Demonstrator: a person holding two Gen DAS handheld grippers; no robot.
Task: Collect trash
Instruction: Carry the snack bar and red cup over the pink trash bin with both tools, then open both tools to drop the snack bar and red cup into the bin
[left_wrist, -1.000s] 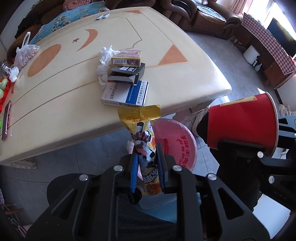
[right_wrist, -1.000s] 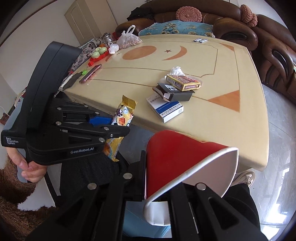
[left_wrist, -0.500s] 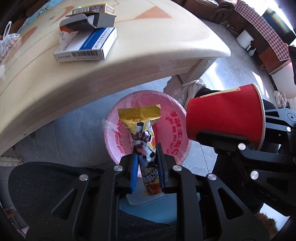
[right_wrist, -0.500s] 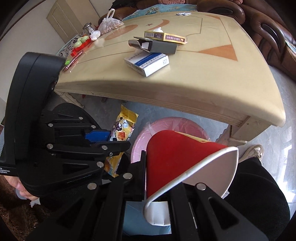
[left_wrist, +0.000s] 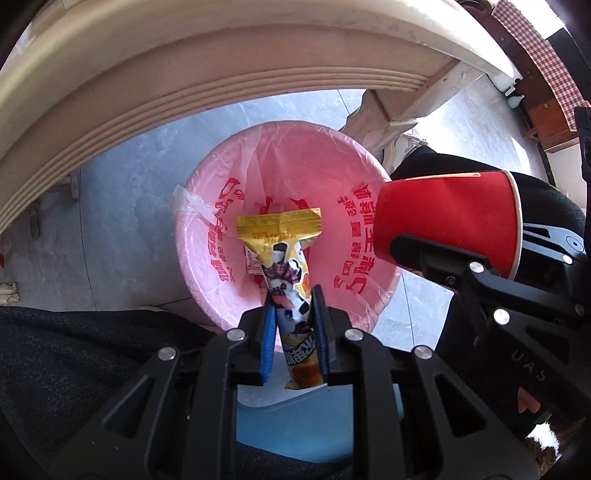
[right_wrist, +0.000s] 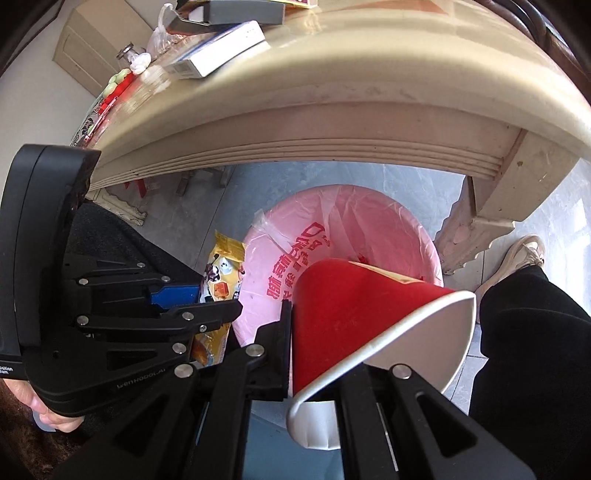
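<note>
While the left gripper (left_wrist: 293, 332) looks down, its jaws are clamped on a snack wrapper (left_wrist: 282, 266), which hangs right over the pink bin (left_wrist: 207, 236). To drop it well, I think the jaws should open only when the wrapper's low end is over the middle of the bin, so it falls inside and not on the floor (left_wrist: 122, 206). Just beside it is the red cup (left_wrist: 447, 214).

From the right gripper (right_wrist: 314, 354), the jaws are clamped on the cup's rim, and the cup is over the near edge of the bin. The tabletop (right_wrist: 332, 74) hangs close above, so lifting up fast could bump it. Boxes (right_wrist: 218, 51) lie on it. A shoe (right_wrist: 524, 254) and a table leg (right_wrist: 480, 236) stand near the bin.
</note>
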